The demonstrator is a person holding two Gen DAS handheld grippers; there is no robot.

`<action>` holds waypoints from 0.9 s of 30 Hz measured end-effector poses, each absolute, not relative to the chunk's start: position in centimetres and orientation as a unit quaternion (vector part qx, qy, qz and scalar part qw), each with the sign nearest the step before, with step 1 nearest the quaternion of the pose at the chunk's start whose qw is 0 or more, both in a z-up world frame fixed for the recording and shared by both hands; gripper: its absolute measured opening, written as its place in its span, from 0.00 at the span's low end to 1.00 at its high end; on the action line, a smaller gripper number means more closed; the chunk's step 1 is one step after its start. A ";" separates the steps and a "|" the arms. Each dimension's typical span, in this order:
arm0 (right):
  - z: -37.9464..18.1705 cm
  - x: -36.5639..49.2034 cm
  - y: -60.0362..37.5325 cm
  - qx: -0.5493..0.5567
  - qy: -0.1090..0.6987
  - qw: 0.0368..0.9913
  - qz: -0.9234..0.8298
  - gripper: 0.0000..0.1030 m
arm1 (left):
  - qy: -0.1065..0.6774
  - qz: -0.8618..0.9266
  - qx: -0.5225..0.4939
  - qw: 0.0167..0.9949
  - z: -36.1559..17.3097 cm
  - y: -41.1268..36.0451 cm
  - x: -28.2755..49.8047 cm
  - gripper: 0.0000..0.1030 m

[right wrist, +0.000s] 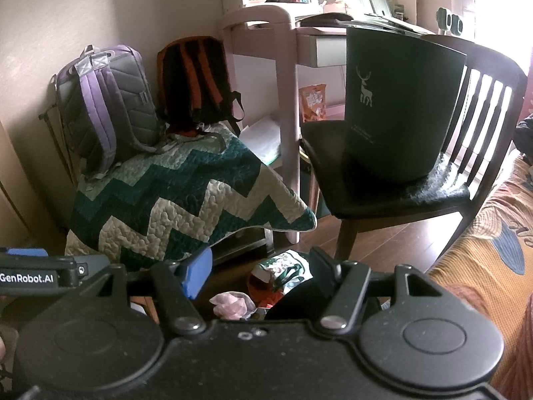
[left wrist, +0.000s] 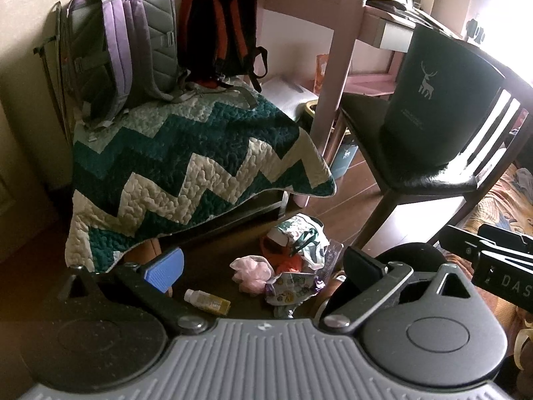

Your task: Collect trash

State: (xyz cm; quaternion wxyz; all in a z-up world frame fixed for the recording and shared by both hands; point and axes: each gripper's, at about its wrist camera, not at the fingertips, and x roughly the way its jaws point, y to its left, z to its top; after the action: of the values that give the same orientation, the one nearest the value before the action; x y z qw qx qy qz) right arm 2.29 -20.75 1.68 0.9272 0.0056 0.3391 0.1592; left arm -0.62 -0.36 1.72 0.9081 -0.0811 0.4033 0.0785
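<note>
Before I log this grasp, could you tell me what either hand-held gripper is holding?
Nothing: the left hand-held gripper and right hand-held gripper are open above the floor trash.

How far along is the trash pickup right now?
Nothing looks collected yet. Both the left gripper and right gripper are open and empty. Left on the floor: the small bottle, pink crumpled piece and printed wrappers. The green bin sits on the chair.

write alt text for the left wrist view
An open left gripper hovers above floor litter: a small yellow-labelled plastic bottle, a crumpled pink tissue and colourful crumpled wrappers. Behind stand a green zigzag quilt and a dark deer-print bin on a wooden chair.
</note>
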 end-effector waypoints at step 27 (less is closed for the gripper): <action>1.3 2.2 -20.9 0.009 0.340 0.927 0.158 0.62 | 0.404 0.078 -0.080 0.908 1.9 -0.2 -0.5 1.00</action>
State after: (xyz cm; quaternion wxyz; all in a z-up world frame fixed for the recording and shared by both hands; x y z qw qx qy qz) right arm 2.20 -20.88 1.31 0.9268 0.0091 0.3405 0.1583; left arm -0.49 -0.19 1.89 0.9078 -0.0798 0.4043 0.0780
